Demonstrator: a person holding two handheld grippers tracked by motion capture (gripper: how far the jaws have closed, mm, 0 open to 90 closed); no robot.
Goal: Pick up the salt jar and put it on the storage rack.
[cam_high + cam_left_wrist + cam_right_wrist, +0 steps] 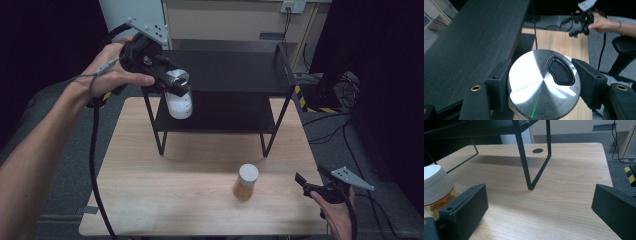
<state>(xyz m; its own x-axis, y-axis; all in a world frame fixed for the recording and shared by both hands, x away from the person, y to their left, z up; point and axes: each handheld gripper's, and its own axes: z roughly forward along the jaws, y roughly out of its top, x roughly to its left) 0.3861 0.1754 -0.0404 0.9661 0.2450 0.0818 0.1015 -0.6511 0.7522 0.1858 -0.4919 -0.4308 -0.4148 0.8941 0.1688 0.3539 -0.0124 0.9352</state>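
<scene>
Above the wooden table (200, 170), the left gripper (176, 86) clamped the steel-lidded bottle (179, 102), positioned for the black shelf (230, 70); the right gripper (312, 187) rested with jaws spread.

Dim room, dark edges; overhead light glares off the shaker's steel lid (543, 85); shelf shadow falls on the tabletop (200, 170).

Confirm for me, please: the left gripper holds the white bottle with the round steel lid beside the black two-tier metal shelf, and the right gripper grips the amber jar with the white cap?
Not quite: the right gripper grips nothing. In the right gripper view its jaws stand wide apart, with the amber jar with the white cap off to one side on the table. The left gripper does hold the white bottle with the round steel lid beside the black two-tier metal shelf.
</scene>
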